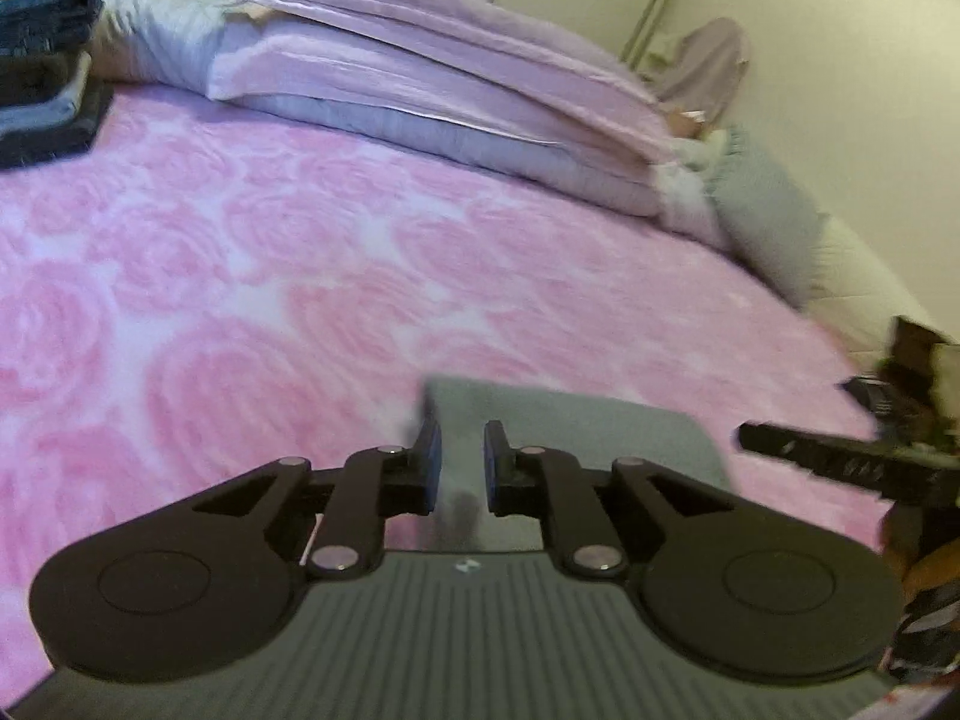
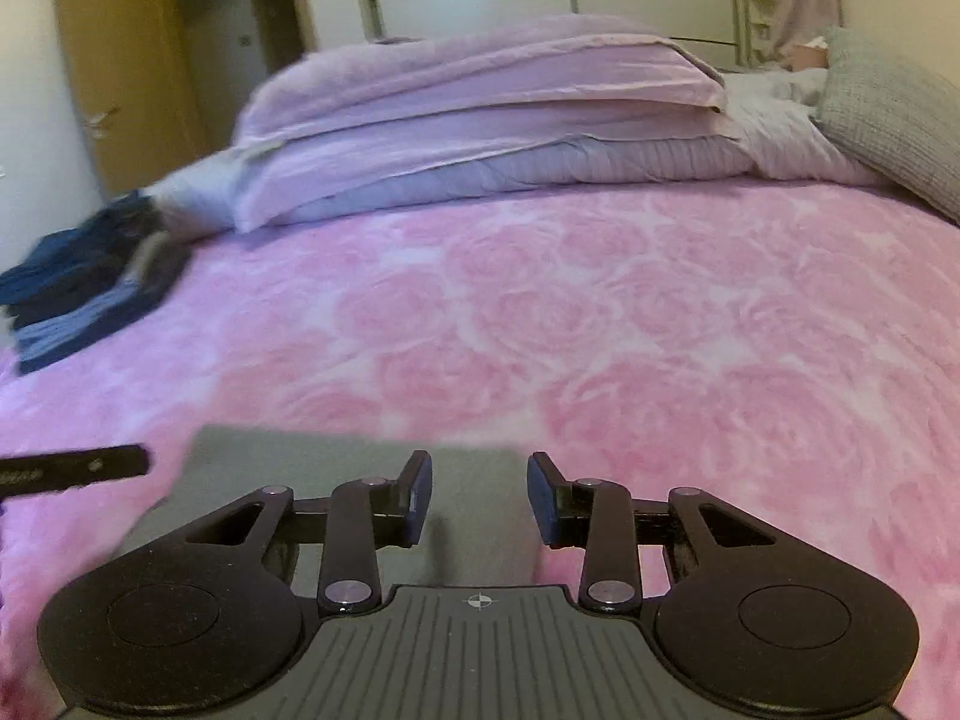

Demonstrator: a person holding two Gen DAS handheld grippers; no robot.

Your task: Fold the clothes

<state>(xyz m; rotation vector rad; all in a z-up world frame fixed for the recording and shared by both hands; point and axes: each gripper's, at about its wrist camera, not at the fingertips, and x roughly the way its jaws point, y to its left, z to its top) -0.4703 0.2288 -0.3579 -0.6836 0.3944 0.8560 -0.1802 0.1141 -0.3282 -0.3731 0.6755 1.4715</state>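
Note:
A folded grey garment [image 1: 576, 426] lies flat on the pink rose-patterned blanket [image 1: 270, 276]. In the left wrist view my left gripper [image 1: 462, 462] hovers over the garment's left part, its jaws a narrow gap apart with grey cloth showing through the gap. In the right wrist view the same garment [image 2: 336, 456] lies under my right gripper [image 2: 480, 498], which is open wide and holds nothing. Each view catches a finger of the other gripper just off the garment's edge: the right gripper's finger [image 1: 840, 462] and the left gripper's finger [image 2: 78, 468].
A stack of folded dark blue and black clothes [image 1: 42, 60] [image 2: 84, 294] sits at the far left of the bed. Folded lilac duvets and pillows [image 1: 420, 78] [image 2: 480, 120] lie across the head end. A grey cushion [image 2: 900, 114] leans at the right; a wooden door [image 2: 120, 60] stands behind.

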